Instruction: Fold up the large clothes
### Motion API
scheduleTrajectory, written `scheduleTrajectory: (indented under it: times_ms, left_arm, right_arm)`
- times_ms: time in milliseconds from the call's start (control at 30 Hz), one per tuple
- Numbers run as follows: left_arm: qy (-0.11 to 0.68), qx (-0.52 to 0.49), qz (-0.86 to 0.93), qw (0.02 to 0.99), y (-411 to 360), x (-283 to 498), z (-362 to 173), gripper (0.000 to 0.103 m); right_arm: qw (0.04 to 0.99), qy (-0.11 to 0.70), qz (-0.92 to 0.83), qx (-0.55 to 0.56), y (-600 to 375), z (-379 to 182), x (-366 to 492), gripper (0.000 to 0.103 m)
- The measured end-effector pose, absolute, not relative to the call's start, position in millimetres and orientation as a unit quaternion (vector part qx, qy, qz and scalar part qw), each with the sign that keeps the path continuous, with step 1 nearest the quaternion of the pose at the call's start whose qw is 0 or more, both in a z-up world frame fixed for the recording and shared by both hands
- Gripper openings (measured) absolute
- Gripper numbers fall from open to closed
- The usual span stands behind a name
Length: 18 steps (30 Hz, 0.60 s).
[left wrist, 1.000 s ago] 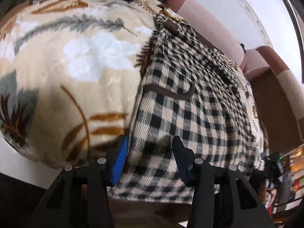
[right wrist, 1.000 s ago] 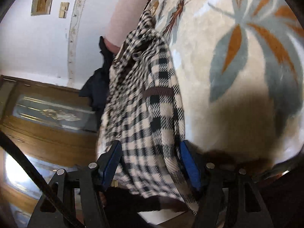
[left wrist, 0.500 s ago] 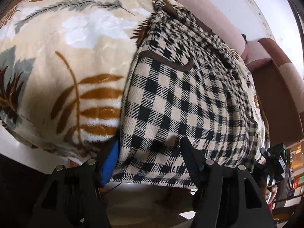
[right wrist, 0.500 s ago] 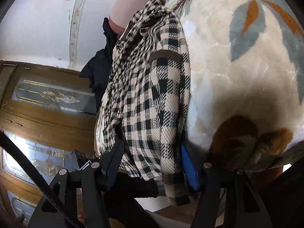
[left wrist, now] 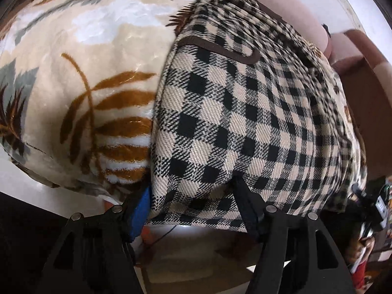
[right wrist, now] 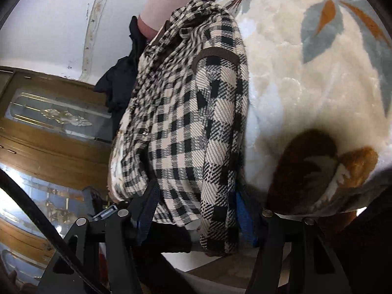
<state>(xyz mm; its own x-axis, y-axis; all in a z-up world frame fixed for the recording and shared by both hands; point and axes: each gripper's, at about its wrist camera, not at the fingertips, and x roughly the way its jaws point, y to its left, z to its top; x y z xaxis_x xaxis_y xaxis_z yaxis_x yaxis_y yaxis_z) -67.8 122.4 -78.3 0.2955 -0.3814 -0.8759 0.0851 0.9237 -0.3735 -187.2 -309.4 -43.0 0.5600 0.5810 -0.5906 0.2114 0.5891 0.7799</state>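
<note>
A black-and-cream checked jacket point(left wrist: 245, 112) with brown trim lies on a leaf-patterned plush blanket point(left wrist: 80, 73). Its hem hangs over the blanket's near edge. My left gripper point(left wrist: 193, 196) stands open with the hem's corner between its fingers; the blue-padded left finger point(left wrist: 140, 210) is under the cloth edge. In the right wrist view the same jacket point(right wrist: 186, 122) drapes between my right gripper's point(right wrist: 196, 196) open fingers, and the blanket point(right wrist: 306, 85) lies to the right.
A pink and brown sofa back point(left wrist: 343, 49) runs behind the blanket. A dark garment point(right wrist: 122, 78) lies at the far end by the white wall. A wooden door with glass panels point(right wrist: 49, 117) stands on the left. Pale floor point(left wrist: 196, 264) shows below.
Both grippers have moved down toward the jacket's hanging hem, and their fingers have spread a little wider around the cloth. The jacket has not visibly shifted.
</note>
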Motion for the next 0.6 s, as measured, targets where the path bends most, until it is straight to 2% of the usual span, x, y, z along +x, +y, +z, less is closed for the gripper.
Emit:
scheduleTrajectory:
  times_ms: [67, 100, 133, 167, 200, 233, 267, 300, 333, 600]
  left_arm:
    - [0.576, -0.136, -0.149, 0.792, 124.4, -67.1, -78.5, 0.064]
    - [0.576, -0.134, -0.15, 0.792, 123.6, -66.7, -77.9, 0.06]
    - [0.575, -0.13, -0.151, 0.793, 123.1, -68.2, -76.1, 0.049]
    - [0.574, -0.128, -0.152, 0.794, 122.6, -69.4, -74.4, 0.044]
    - [0.573, -0.128, -0.153, 0.795, 123.1, -70.6, -72.2, 0.033]
    - [0.573, -0.132, -0.152, 0.795, 124.0, -71.4, -70.5, 0.022]
    - [0.571, -0.141, -0.153, 0.794, 127.0, -72.4, -68.2, 0.018]
    - [0.569, -0.154, -0.156, 0.792, 130.3, -73.7, -65.1, 0.012]
    - [0.567, -0.165, -0.162, 0.791, 132.4, -75.1, -62.2, 0.009]
    - [0.51, -0.215, -0.205, 0.807, 142.8, -73.4, -9.6, 0.008]
  right_arm:
    - [0.772, 0.459, 0.109, 0.426, -307.4, -43.3, -187.5, 0.065]
    - [0.775, 0.461, 0.105, 0.42, -305.6, -42.1, -187.1, 0.064]
    - [0.779, 0.463, 0.101, 0.412, -303.7, -40.6, -186.5, 0.061]
    - [0.783, 0.467, 0.094, 0.399, -301.0, -39.4, -186.0, 0.052]
    - [0.789, 0.47, 0.087, 0.387, -298.2, -37.8, -185.7, 0.038]
    - [0.792, 0.47, 0.084, 0.38, -297.3, -36.4, -185.3, 0.028]
    - [0.797, 0.467, 0.085, 0.374, -296.3, -33.4, -185.0, 0.017]
    - [0.8, 0.464, 0.087, 0.37, -295.4, -29.8, -184.6, 0.014]
    - [0.805, 0.46, 0.089, 0.364, -294.0, -24.9, -184.3, 0.013]
    - [0.843, 0.419, 0.116, 0.315, -284.7, 35.0, -158.3, 0.01]
